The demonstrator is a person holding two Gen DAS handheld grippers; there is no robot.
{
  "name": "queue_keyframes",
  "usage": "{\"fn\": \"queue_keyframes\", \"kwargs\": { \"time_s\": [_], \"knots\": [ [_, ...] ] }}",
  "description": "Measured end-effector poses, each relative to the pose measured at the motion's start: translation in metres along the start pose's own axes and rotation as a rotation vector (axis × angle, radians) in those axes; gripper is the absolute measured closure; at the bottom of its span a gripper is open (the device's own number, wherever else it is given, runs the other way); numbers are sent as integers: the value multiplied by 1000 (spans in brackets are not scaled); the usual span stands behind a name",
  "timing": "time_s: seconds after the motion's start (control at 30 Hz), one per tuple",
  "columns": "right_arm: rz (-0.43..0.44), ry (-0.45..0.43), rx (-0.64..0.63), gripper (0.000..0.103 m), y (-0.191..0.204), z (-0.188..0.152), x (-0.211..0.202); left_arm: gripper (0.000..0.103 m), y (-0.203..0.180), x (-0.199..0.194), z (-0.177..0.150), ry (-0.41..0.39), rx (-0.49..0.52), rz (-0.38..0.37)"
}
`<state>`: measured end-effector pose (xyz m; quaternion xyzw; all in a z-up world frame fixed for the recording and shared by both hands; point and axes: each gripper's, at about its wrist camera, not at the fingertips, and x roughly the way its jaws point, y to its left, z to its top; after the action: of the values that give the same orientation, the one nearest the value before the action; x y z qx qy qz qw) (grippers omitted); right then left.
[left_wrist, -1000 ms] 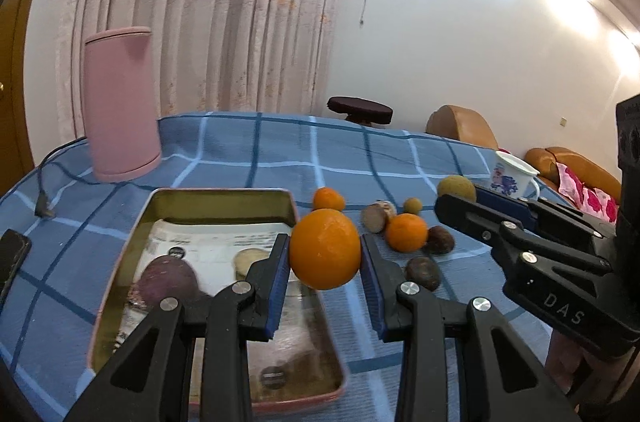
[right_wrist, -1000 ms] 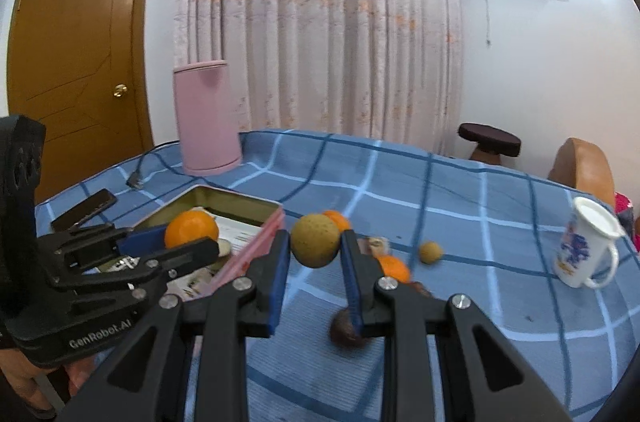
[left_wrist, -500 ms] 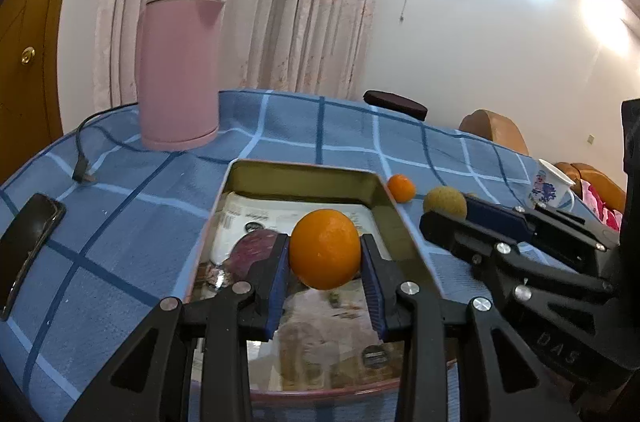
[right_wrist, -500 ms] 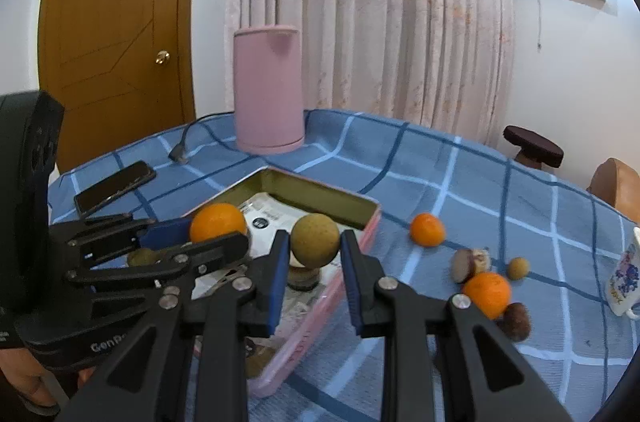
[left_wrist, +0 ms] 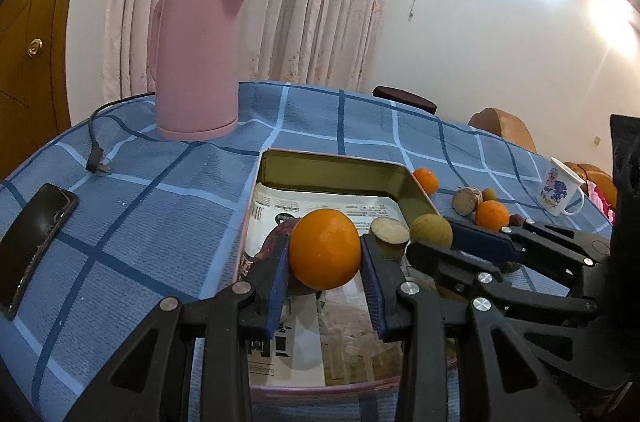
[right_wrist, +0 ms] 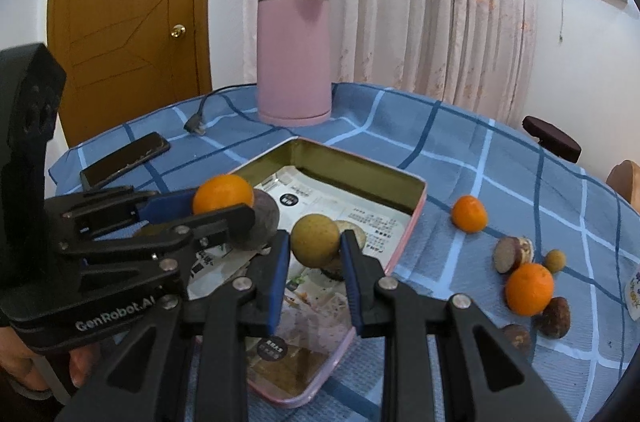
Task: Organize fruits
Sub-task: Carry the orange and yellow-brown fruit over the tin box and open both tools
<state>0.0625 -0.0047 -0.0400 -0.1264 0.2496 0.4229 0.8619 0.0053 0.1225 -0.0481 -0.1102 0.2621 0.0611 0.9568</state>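
Note:
My left gripper (left_wrist: 325,256) is shut on a large orange (left_wrist: 325,249) and holds it over the pink-rimmed metal tray (left_wrist: 332,164). My right gripper (right_wrist: 315,242) is shut on a yellow-green round fruit (right_wrist: 315,240), also over the tray (right_wrist: 416,214). A purple fruit (right_wrist: 262,222) and a cut pale fruit (left_wrist: 390,231) lie in the tray, partly hidden behind the held fruits. In the left wrist view the right gripper (left_wrist: 434,242) reaches in from the right with its fruit (left_wrist: 431,230). In the right wrist view the left gripper (right_wrist: 224,202) comes in from the left.
Loose fruits lie on the blue checked cloth right of the tray: a small orange (right_wrist: 469,213), a bigger orange (right_wrist: 529,288), a cut brown fruit (right_wrist: 508,255) and dark ones (right_wrist: 554,316). A pink kettle (left_wrist: 196,62), its plug (left_wrist: 98,166), a phone (left_wrist: 32,234) and a mug (left_wrist: 560,191) stand around.
Both grippers swung left with their fruits, from above the loose fruits on the cloth to over the tray. The kettle and phone have come into fuller view.

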Motion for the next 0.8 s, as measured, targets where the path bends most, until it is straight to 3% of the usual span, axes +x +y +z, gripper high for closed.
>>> {"fn": "queue_keyframes", "kwargs": {
  "time_s": [0.2,0.27,0.33,0.43,0.5,0.6,0.8],
  "knots": [
    [40,26,15,74,-4,-1,5,67,-1,-1,-1,-1,23,21],
    [37,20,21,67,-6,-1,4,66,-2,-2,-2,1,25,24],
    [43,4,40,50,-12,-2,0,64,0,-2,-2,4,13,33],
    [56,-16,67,41,-19,-3,-5,51,-1,-2,-1,1,5,39],
    [51,-36,72,39,-23,-4,-13,36,-3,-5,0,-11,4,55],
    [3,-75,56,34,-34,-6,-32,28,-13,-10,2,-29,22,36],
    [-162,-100,93,27,-86,-19,-67,28,-53,-13,10,-46,91,-20]
  ]
}}
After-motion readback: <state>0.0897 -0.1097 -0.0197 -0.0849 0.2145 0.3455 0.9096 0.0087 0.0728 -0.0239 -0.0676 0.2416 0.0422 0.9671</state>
